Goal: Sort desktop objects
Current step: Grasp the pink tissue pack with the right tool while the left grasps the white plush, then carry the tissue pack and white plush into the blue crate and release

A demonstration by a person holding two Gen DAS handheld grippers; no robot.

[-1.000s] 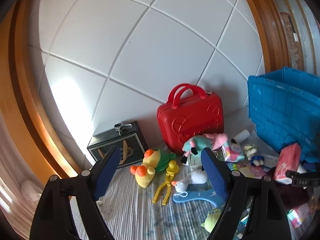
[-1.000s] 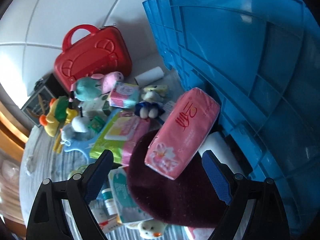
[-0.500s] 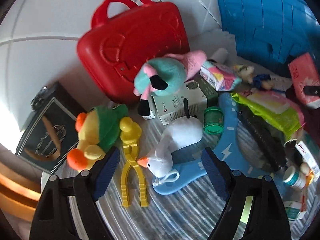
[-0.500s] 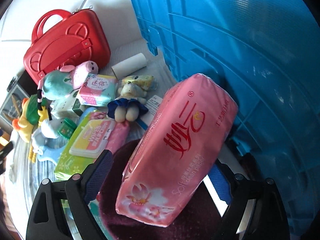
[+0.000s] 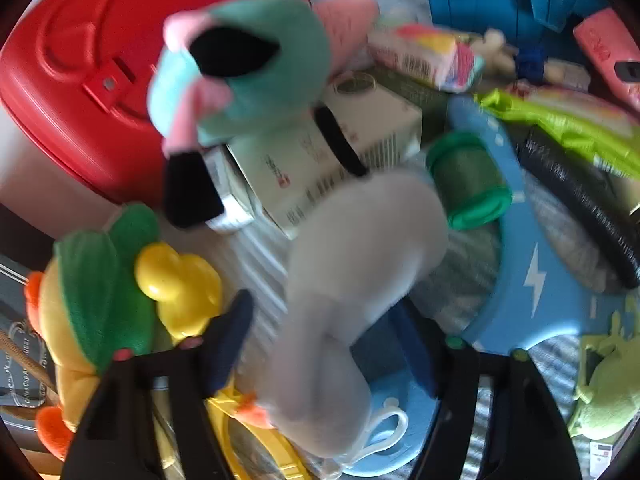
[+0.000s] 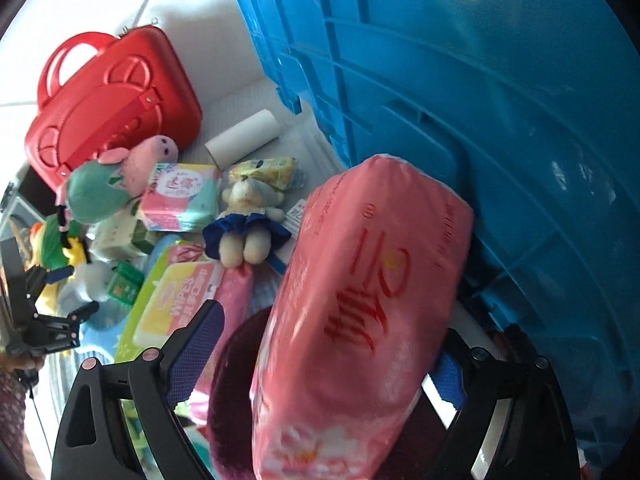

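Storage is offered by the blue crate [image 6: 460,100], the largest thing on the desk, and it is judged to be the place where sorted objects are meant to go. Against its wall the pink tissue pack [image 6: 360,320] is leaned on a dark red cushion [image 6: 236,368], so both flat sides are kept free. The right gripper [image 6: 316,350] is placed around this pack with its 2 fingers spread on either side; whether the pads already press it cannot be told. The red case [image 5: 80,80] is stood at the back. In front of it the white goose plush [image 5: 352,280] is bracketed by the wide-apart left gripper [image 5: 328,344]; nothing is squeezed, probably because a soft neck is easy to pinch.
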